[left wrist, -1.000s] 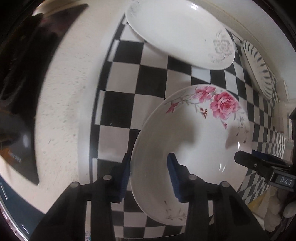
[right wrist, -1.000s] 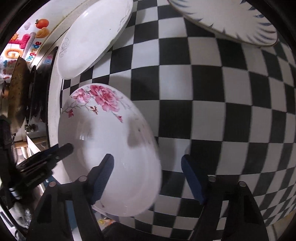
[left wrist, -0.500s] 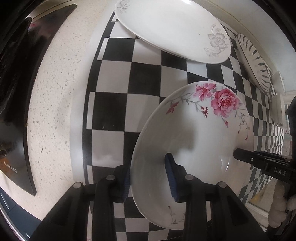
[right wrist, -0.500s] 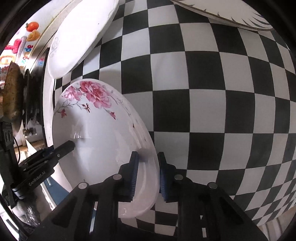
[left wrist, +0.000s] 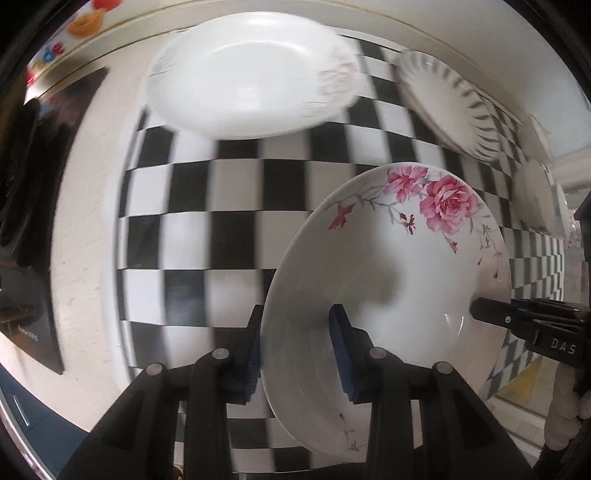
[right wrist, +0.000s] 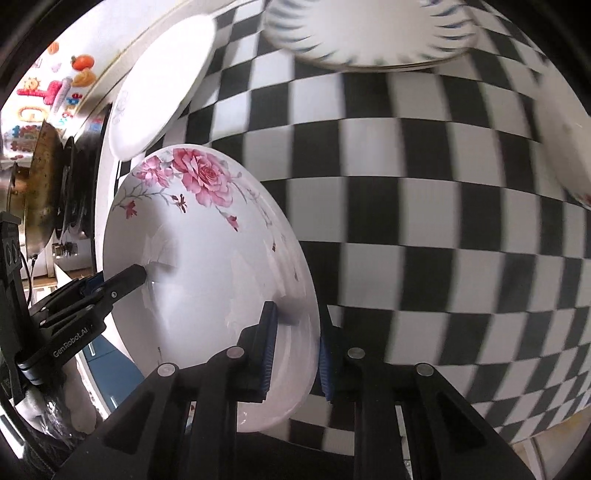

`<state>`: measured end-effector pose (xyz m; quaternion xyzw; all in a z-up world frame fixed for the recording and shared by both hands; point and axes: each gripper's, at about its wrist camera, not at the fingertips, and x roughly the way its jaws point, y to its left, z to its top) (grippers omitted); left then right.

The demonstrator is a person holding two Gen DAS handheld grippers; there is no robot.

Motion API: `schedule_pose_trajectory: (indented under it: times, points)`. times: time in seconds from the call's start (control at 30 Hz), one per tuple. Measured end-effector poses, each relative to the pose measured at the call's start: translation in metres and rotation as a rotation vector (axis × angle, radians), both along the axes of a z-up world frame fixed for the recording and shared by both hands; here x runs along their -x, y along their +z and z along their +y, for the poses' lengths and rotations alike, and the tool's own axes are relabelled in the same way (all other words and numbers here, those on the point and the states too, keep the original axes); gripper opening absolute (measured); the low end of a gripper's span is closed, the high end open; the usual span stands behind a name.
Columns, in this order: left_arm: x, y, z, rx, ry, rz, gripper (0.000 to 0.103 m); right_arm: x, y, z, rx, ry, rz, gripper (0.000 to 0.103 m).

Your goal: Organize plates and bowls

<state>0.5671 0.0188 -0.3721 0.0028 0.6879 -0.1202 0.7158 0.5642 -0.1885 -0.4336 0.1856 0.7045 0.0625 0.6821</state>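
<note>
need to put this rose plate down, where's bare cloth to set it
Free: the checkered cloth between the rose plate and the plain white plate. Crowded: the back edge, where the fluted plate also lies.

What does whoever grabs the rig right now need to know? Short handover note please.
Left gripper: jaws shut on the near rim of the rose plate.
Right gripper: jaws shut on the opposite rim of the same plate.
The rose plate is held between both grippers above the checkered cloth.
On the cloth: a plain white plate and a blue-fringed plate; another dish sits at the right edge, too blurred to identify.
Done: rose plate gripped by both.
Left: set it down, probably on one of the other plates, then release both.
</note>
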Motion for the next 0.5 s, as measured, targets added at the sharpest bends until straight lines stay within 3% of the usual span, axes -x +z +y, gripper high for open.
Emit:
schedule_pose_trajectory:
  times: [0.5]
  points:
    - [0.003, -0.026, -0.102, -0.003, -0.117, 0.015, 0.031, 0.042, -0.015, -0.094, 0.008, -0.124, 0.024, 0.022]
